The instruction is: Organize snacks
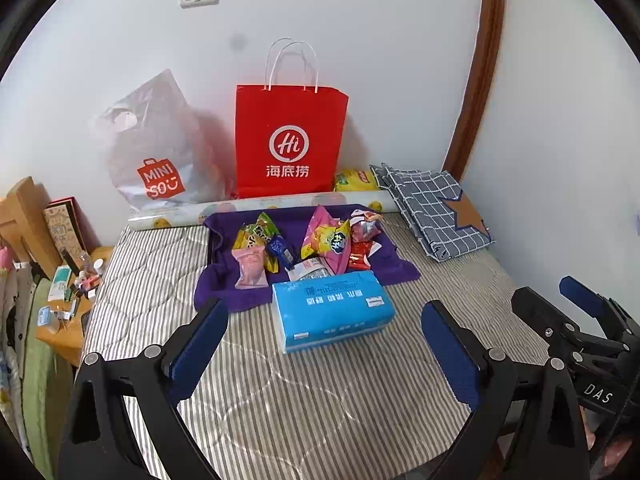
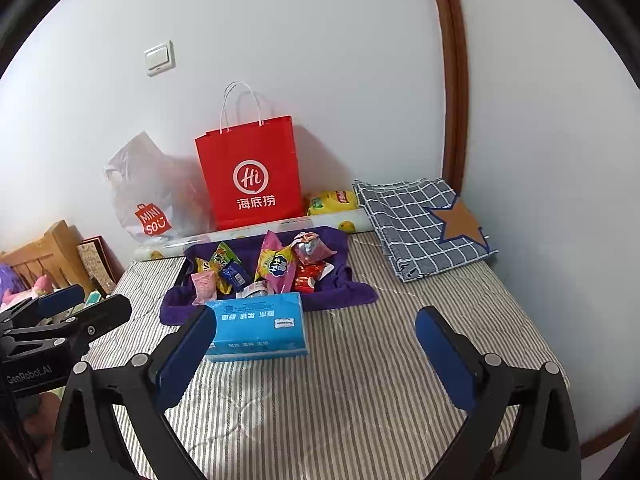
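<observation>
Left wrist: red bag (image 1: 290,142) reads "Hi 海底捞"; plastic bag (image 1: 154,148) "MINISO".

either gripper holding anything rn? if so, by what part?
Nothing held. Left gripper and right gripper are both open and empty above the striped bedding, short of the blue tissue pack.

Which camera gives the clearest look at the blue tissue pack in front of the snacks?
The left wrist view. There the blue tissue pack lies whole and unblocked between the open fingers, its top and front both visible. In the right wrist view the pack sits farther left, and the right gripper's left finger covers its near left corner.
</observation>
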`<state>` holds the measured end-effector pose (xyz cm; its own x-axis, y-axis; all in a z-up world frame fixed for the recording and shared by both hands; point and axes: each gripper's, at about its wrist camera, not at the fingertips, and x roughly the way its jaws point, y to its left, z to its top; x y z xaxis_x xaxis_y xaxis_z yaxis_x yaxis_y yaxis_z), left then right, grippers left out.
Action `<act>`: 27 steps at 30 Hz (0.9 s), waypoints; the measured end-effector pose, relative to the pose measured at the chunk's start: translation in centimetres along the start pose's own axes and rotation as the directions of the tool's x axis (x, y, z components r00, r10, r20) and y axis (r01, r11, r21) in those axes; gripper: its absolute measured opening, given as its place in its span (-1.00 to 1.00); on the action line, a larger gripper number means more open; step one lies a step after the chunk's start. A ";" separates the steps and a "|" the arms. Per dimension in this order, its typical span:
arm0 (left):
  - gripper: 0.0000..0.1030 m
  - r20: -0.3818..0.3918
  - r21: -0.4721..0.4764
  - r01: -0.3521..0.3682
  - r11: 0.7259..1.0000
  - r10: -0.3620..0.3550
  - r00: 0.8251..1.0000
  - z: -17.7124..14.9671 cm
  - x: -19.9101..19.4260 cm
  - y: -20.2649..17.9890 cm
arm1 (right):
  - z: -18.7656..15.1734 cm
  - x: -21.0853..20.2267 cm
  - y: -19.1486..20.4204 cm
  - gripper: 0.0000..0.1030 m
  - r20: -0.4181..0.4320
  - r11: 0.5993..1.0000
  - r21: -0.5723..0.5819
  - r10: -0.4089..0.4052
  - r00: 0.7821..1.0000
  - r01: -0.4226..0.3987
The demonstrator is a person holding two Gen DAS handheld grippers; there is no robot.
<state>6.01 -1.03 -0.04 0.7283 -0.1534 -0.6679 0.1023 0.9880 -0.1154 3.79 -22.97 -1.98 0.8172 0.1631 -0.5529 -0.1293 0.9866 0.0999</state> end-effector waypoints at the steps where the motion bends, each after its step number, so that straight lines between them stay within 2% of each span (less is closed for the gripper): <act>1: 0.88 0.003 0.001 -0.005 1.000 0.005 1.000 -0.1 -0.2 -0.1 | -0.1 -0.3 0.0 0.99 0.004 1.000 0.003 0.003 1.000 -0.003; 4: 0.88 0.010 0.003 -0.027 1.000 0.027 1.000 -0.3 -0.8 -0.3 | -0.2 -0.9 -0.2 0.99 0.006 1.000 0.007 0.001 1.000 -0.001; 27: 0.88 0.030 0.019 -0.049 0.999 0.049 0.998 -0.8 -2.6 -1.1 | -0.7 -3.0 -0.9 0.99 0.022 0.999 0.022 -0.023 0.999 0.023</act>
<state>3.48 -1.77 1.20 0.7521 -0.1045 -0.6507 0.0790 0.9945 -0.0683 1.07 -24.29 -1.01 0.8322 0.1397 -0.5366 -0.0980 0.9896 0.1057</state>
